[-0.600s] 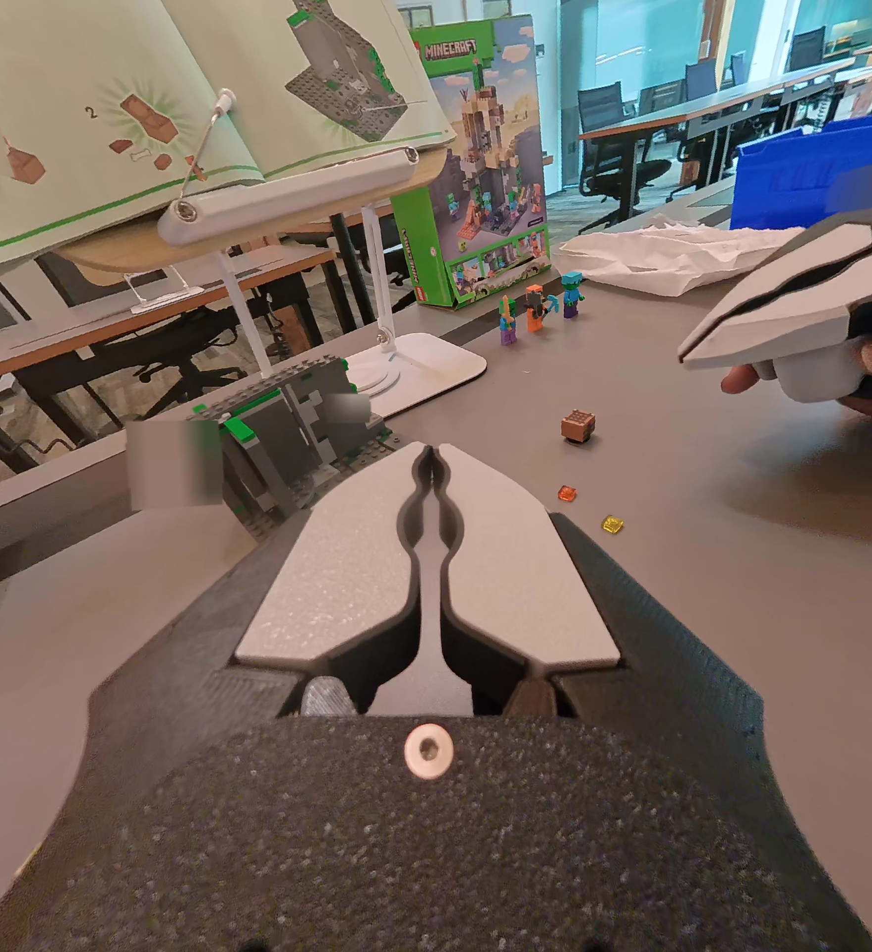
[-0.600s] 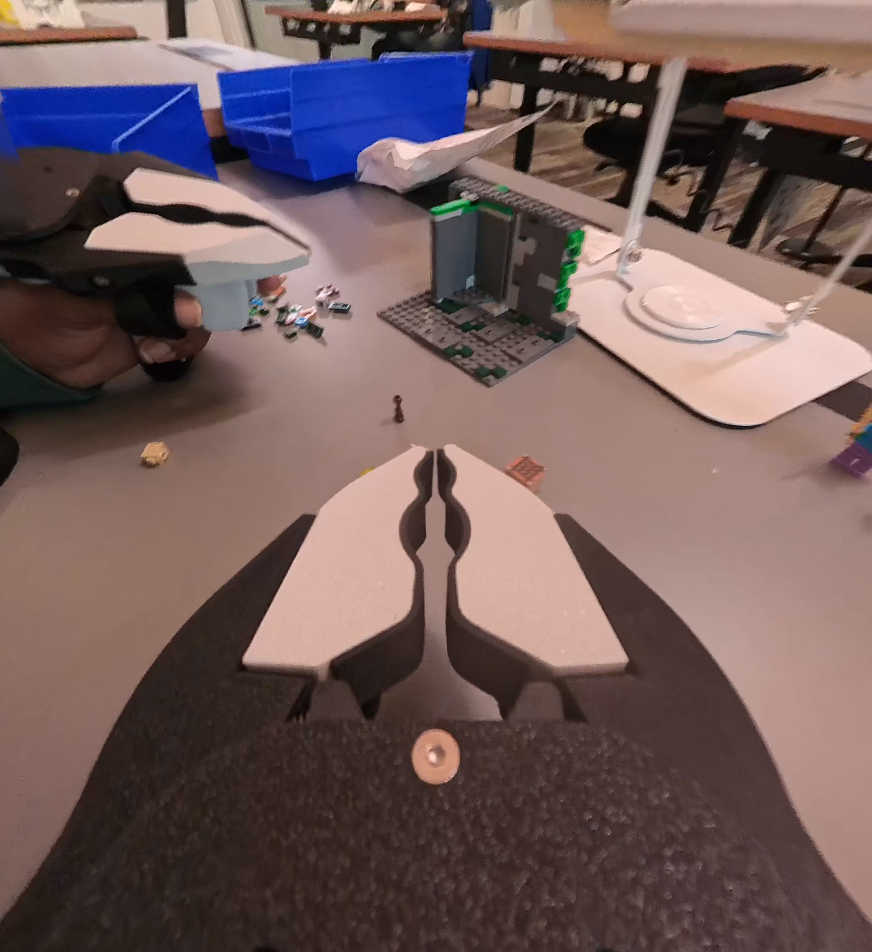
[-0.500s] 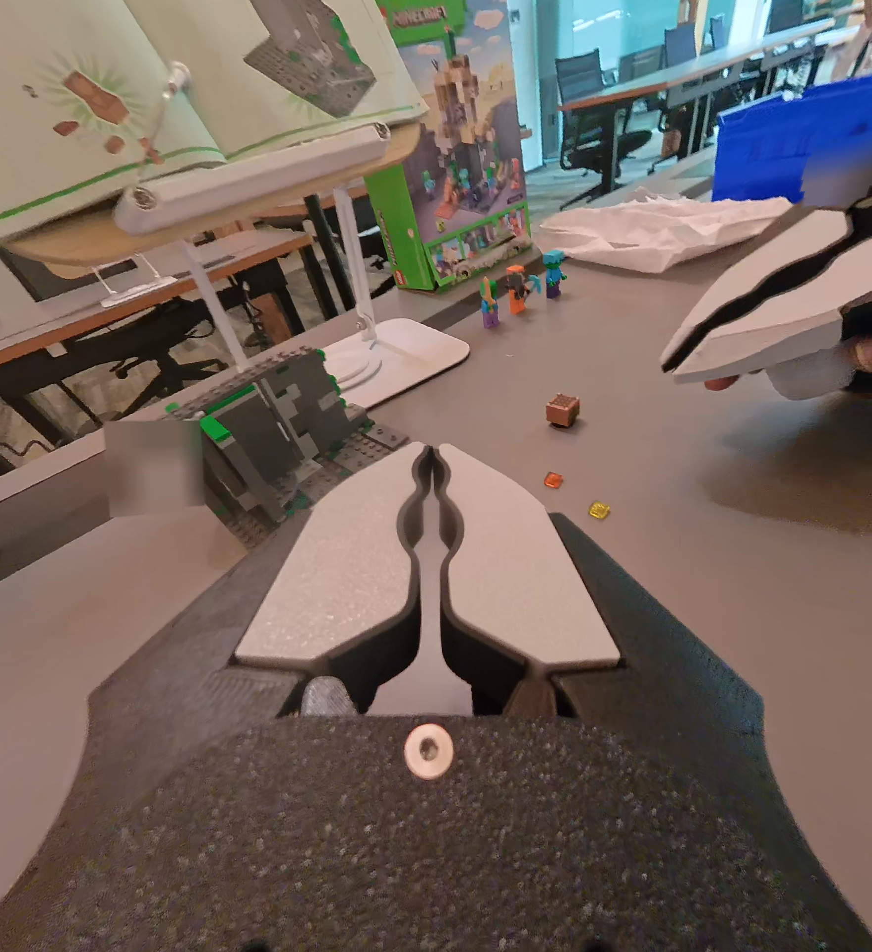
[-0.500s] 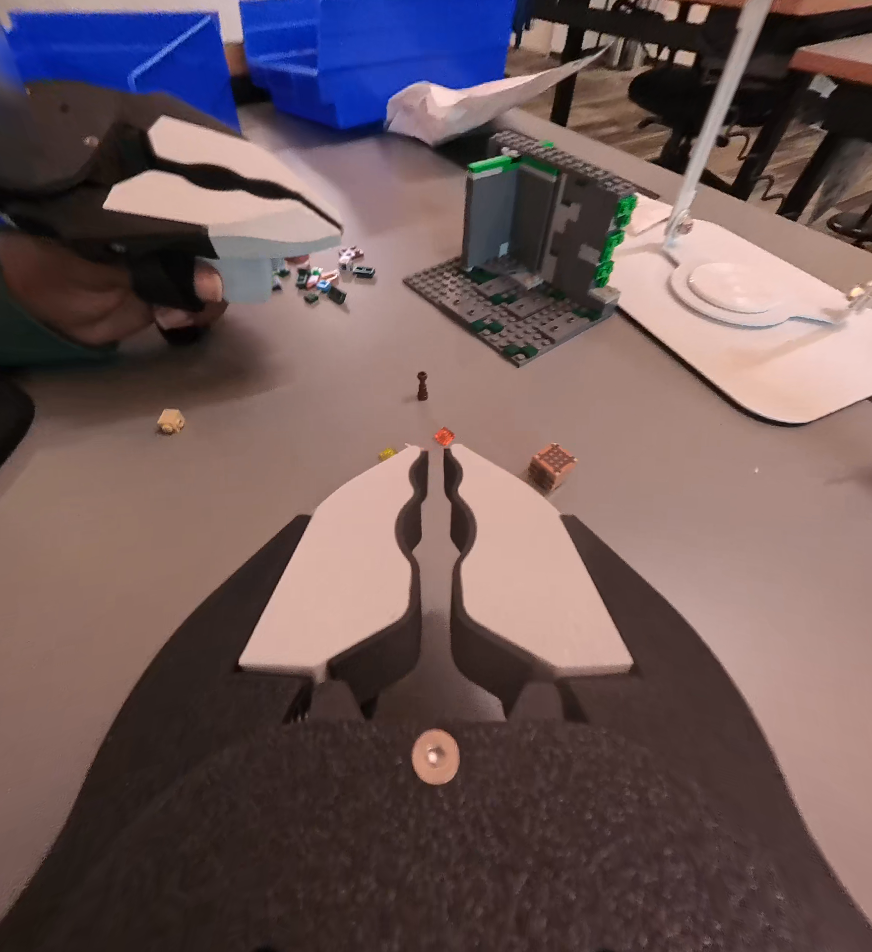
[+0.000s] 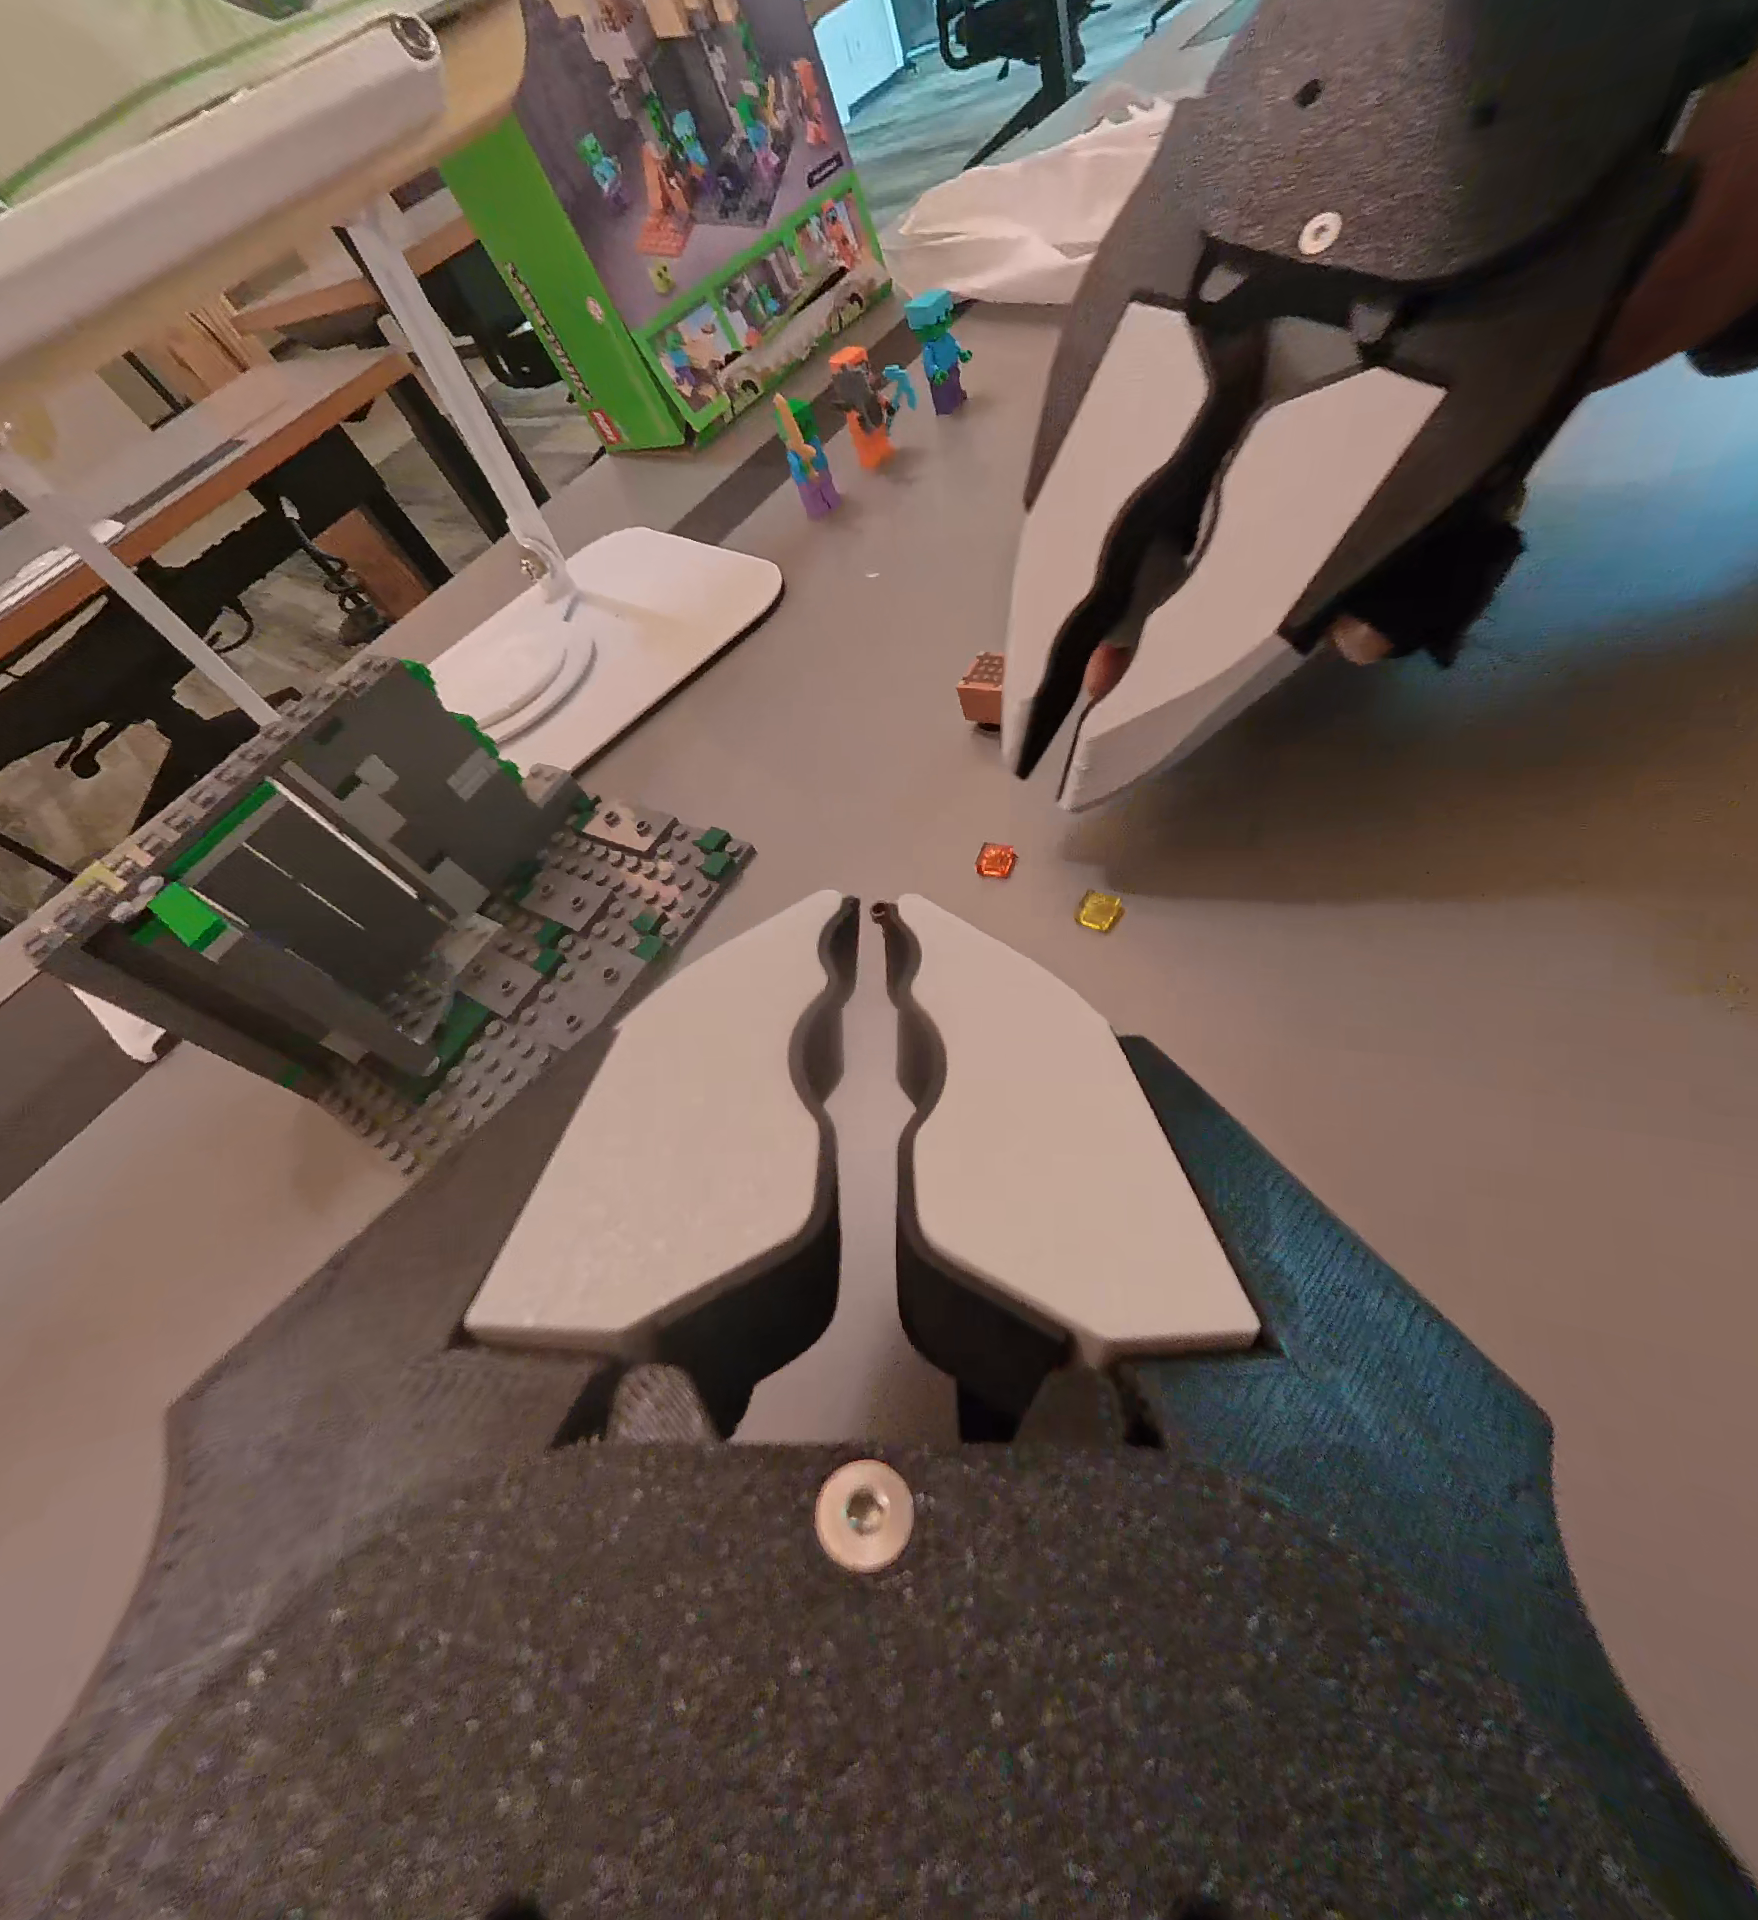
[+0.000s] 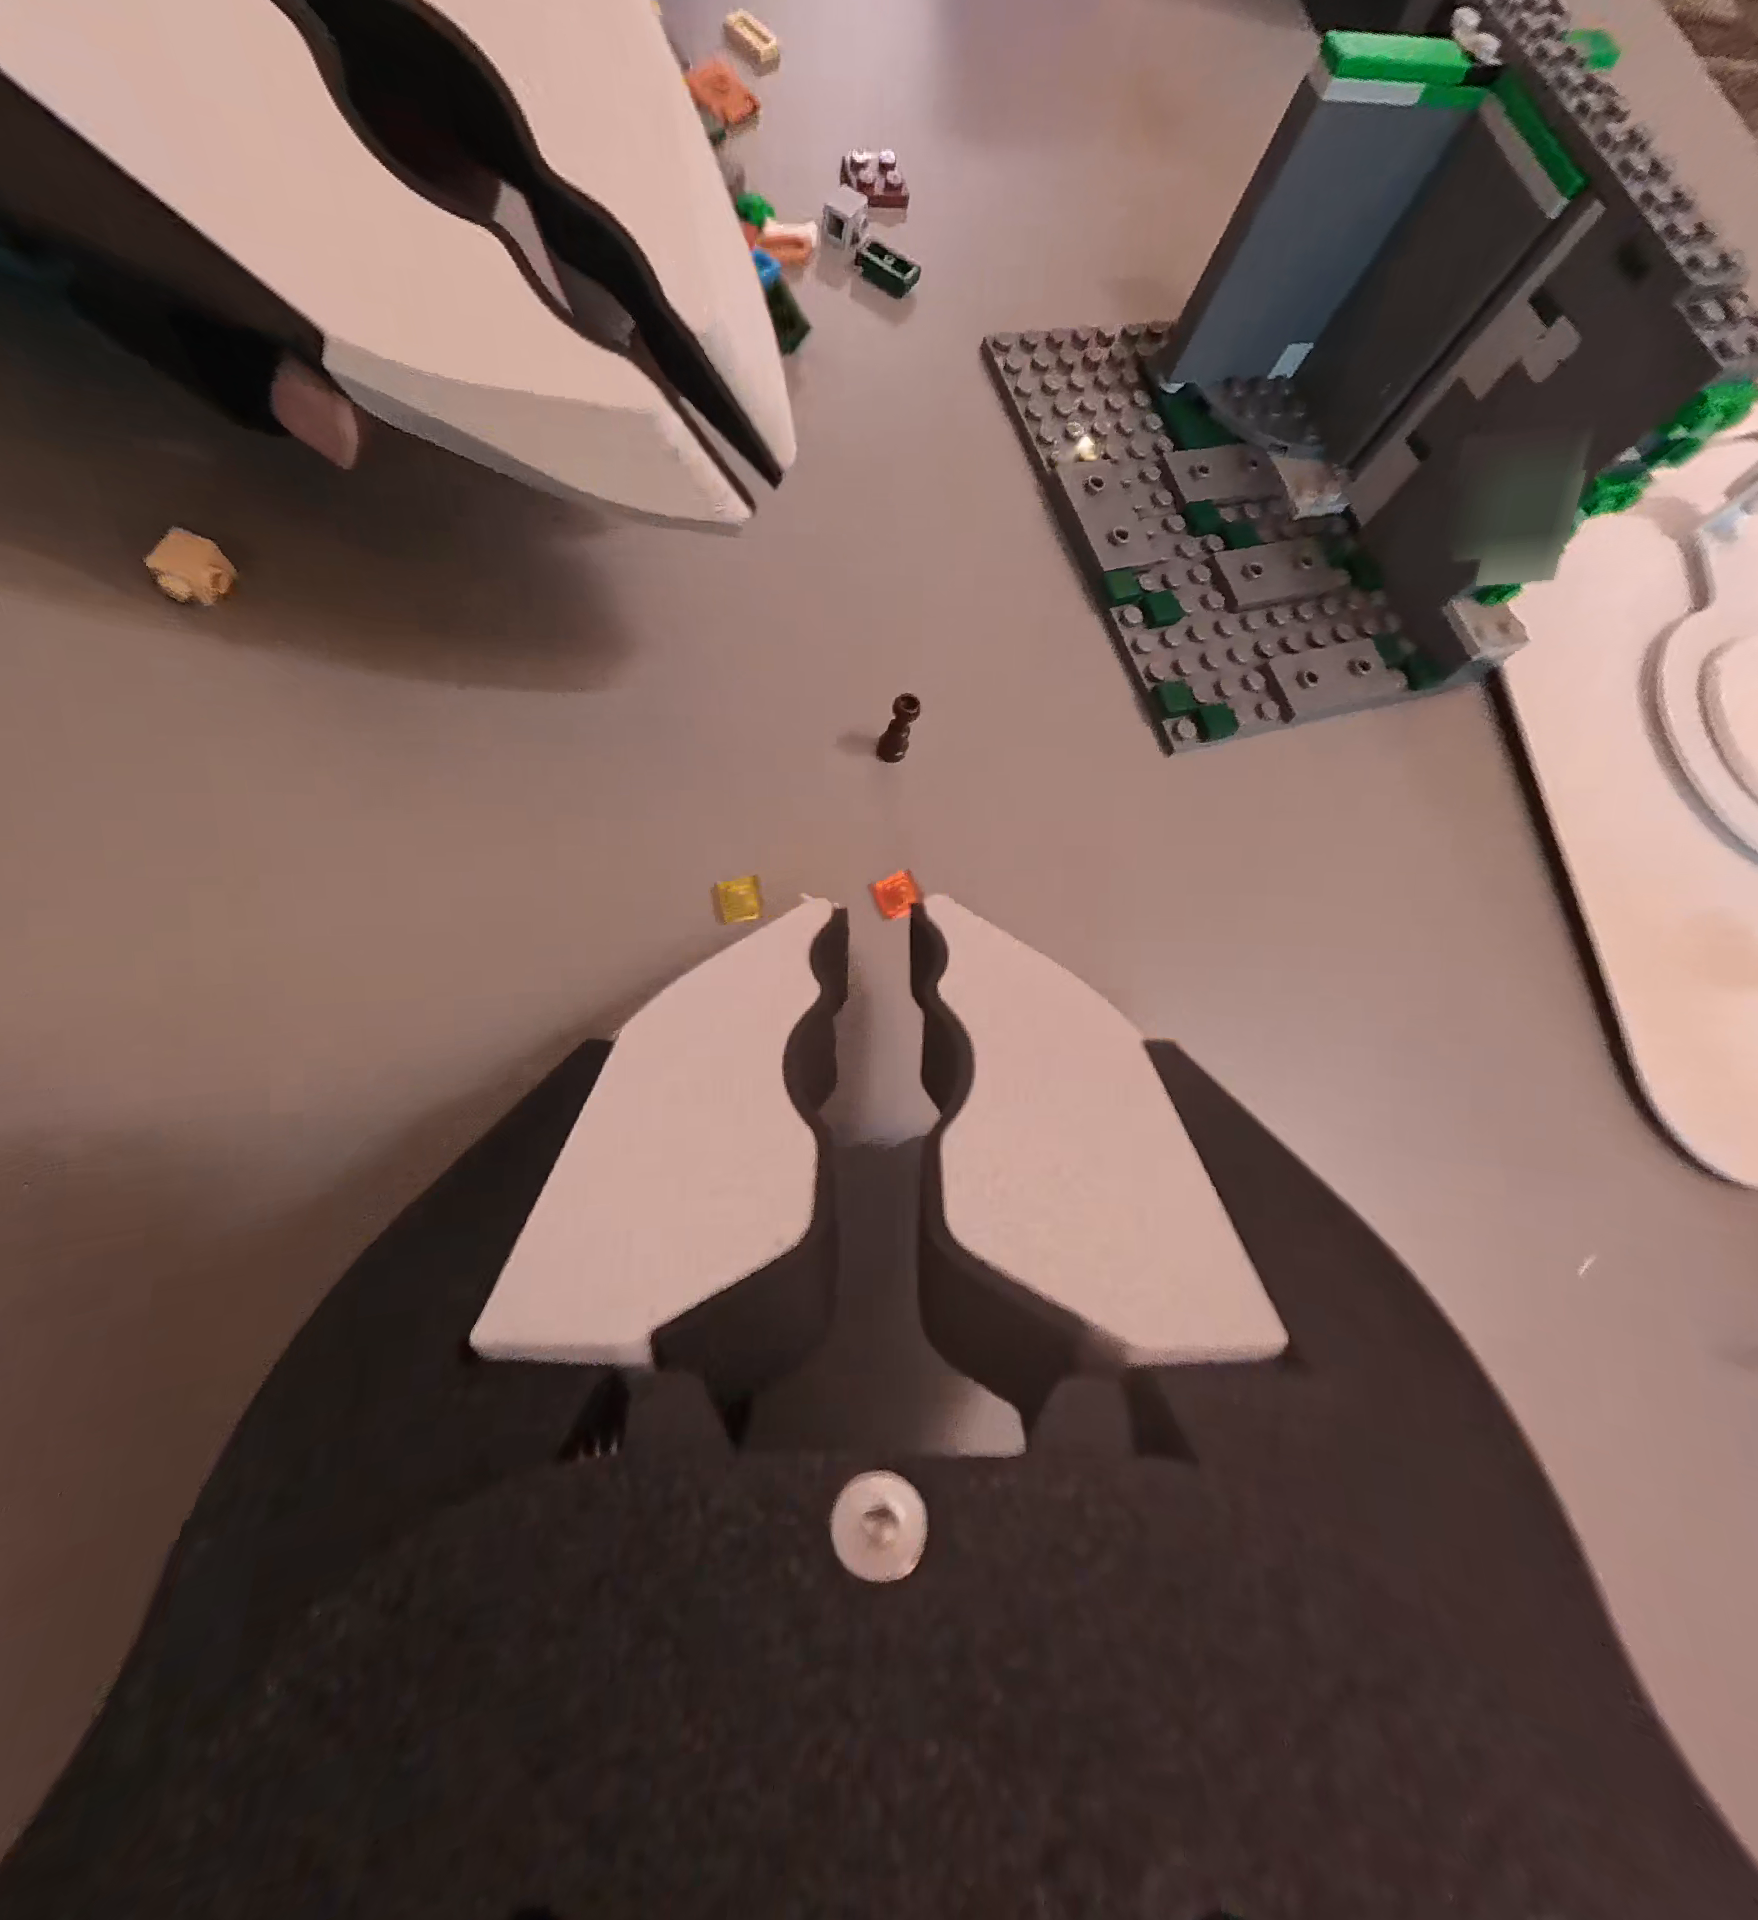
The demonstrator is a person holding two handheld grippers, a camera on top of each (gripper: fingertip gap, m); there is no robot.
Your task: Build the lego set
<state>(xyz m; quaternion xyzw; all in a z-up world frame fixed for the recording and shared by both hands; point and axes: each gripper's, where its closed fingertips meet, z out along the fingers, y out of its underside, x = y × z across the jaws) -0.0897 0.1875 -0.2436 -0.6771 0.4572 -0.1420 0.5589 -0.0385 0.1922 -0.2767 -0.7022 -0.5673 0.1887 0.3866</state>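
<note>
Right wrist view looked down its own fingers at the grey worktop [image 6: 958,582], and the right gripper [image 6: 873,910] had them set narrowly apart with nothing between them. That small gap suited the tiny parts lying just past the tips: an orange tile [image 6: 896,894] almost touching the right fingertip and a yellow tile [image 6: 737,899] just off the left one. A dark peg-like piece [image 6: 897,725] stood upright farther ahead, roughly on the fingers' line.

Beyond and to the right of the fingers sat the grey build [image 6: 1415,343], its studded baseplate flat on the worktop and its wall rising from the far edge, probably kept close so parts could go straight onto it. A scatter of loose bricks [image 6: 833,229] lay ahead to the left, partly hidden behind the other gripper.

Left wrist view showed the left gripper [image 5: 872,908] with its fingers also only slightly parted and empty; the dark peg appeared just past the tips, so I judged it the likely target there, though whether the fingers touched it could not be told. Minifigures [image 5: 870,416] and the set's box [image 5: 688,208] stood well beyond.
</note>
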